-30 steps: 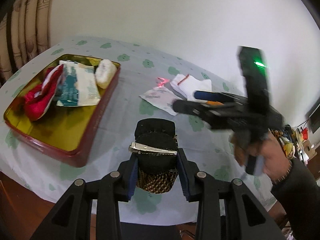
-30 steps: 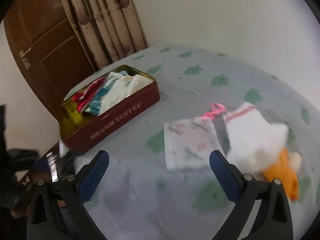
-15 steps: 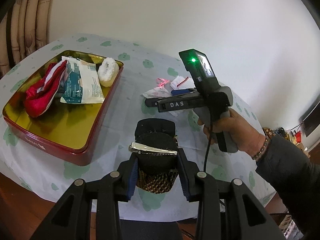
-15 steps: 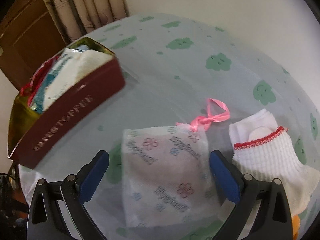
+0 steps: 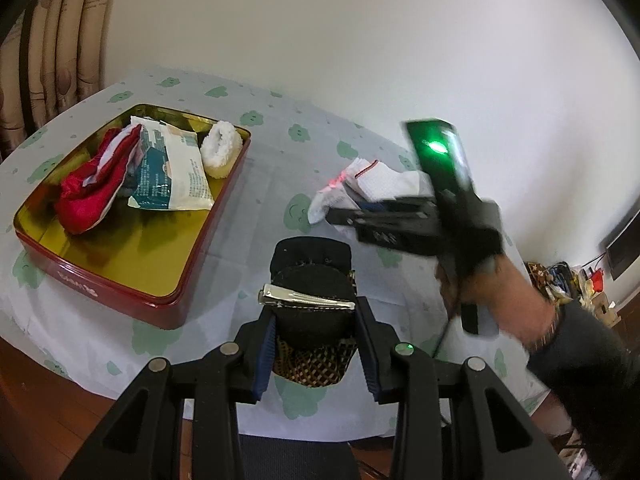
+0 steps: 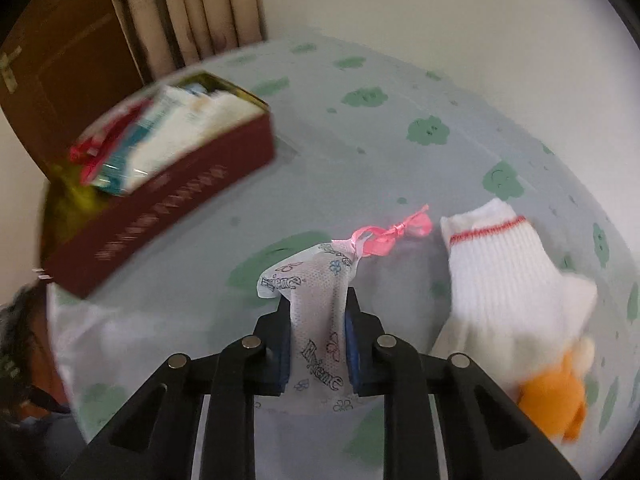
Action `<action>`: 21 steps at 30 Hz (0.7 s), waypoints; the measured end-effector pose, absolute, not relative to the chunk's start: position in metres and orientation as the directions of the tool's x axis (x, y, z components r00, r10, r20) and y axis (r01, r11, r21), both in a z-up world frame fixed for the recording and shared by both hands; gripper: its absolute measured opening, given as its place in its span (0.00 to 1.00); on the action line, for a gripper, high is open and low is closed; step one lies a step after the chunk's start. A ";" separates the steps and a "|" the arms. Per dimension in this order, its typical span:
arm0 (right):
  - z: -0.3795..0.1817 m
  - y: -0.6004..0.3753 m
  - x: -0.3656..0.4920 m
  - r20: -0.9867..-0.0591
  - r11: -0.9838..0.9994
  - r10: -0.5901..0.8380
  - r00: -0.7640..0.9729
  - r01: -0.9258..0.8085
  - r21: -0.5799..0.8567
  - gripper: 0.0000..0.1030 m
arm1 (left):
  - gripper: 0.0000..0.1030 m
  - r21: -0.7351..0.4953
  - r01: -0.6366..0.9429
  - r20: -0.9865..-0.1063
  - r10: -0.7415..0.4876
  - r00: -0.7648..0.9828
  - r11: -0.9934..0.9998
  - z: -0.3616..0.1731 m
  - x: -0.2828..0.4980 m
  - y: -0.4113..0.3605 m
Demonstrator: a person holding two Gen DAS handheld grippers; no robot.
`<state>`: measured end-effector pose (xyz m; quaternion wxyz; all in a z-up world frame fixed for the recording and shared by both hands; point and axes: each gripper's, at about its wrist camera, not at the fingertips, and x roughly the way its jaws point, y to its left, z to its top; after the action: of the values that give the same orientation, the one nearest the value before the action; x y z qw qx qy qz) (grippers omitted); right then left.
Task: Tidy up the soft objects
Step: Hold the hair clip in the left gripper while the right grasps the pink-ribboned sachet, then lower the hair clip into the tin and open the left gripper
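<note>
My left gripper point(image 5: 315, 320) is shut on a black soft hair clip pad with a silver clip point(image 5: 307, 298), held above the table's front edge. My right gripper point(image 6: 317, 314) is shut on a white printed pouch with a pink ribbon point(image 6: 320, 300) and holds it just above the cloth; it also shows in the left wrist view point(image 5: 340, 216). A red tin with a gold inside point(image 5: 120, 292) holds a red cloth point(image 5: 90, 188), a white and teal packet point(image 5: 172, 168) and a white fluffy slipper point(image 5: 221, 149). A white sock with red trim point(image 6: 504, 276) lies right of the pouch.
An orange and white plush toy point(image 6: 556, 404) lies at the sock's near end. The tin point(image 6: 168, 208) stands at the left of the table, on a pale cloth with green prints point(image 6: 360, 152). Curtains and a brown door are behind it.
My right gripper has closed on the white pouch, which was lying flat on the cloth, and lifted it. My left gripper still holds the hair clip pad in the same place.
</note>
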<state>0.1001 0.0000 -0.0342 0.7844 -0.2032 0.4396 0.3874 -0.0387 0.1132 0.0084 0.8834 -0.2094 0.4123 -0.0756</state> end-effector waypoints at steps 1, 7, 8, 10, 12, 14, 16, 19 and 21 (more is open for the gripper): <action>-0.028 -0.008 0.089 -0.832 0.622 0.450 0.326 -0.782 0.030 0.19 | 0.36 -0.431 -0.041 -0.694 -0.302 0.654 0.901 0.011 -0.041 0.114; -0.021 -0.088 0.036 -0.787 0.739 0.455 0.417 -0.670 0.072 0.19 | 0.36 -0.395 -0.074 -0.688 -0.241 0.684 0.916 0.024 -0.063 0.135; -0.024 -0.099 0.031 -0.789 0.757 0.436 0.433 -0.650 0.061 0.19 | 0.36 -0.392 -0.084 -0.688 -0.232 0.688 0.916 0.026 -0.065 0.140; -0.035 -0.127 0.027 -0.799 0.799 0.402 0.447 -0.597 0.068 0.19 | 0.36 -0.393 -0.120 -0.687 -0.205 0.697 0.912 0.029 -0.072 0.156; -0.043 -0.149 0.026 -0.808 0.834 0.371 0.457 -0.547 0.073 0.19 | 0.36 -0.387 -0.157 -0.689 -0.172 0.704 0.909 0.032 -0.075 0.172; -0.053 -0.162 0.028 -0.814 0.854 0.359 0.456 -0.512 0.090 0.19 | 0.36 -0.367 -0.189 -0.692 -0.132 0.710 0.911 0.035 -0.077 0.186; -0.053 -0.166 0.027 -0.806 0.859 0.370 0.462 -0.502 0.106 0.19 | 0.36 -0.347 -0.207 -0.695 -0.103 0.711 0.915 0.036 -0.072 0.195; -0.054 -0.158 0.029 -0.804 0.856 0.366 0.468 -0.508 0.093 0.19 | 0.36 -0.315 -0.223 -0.702 -0.069 0.709 0.922 0.036 -0.063 0.209; -0.056 -0.158 0.029 -0.802 0.856 0.372 0.468 -0.507 0.101 0.20 | 0.36 -0.298 -0.205 -0.700 -0.068 0.711 0.932 0.035 -0.055 0.211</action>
<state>0.0293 -0.1583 -0.0556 0.8535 -0.0756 0.4469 0.2573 -0.0545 0.2113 0.0348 0.9072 -0.1802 0.3783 0.0378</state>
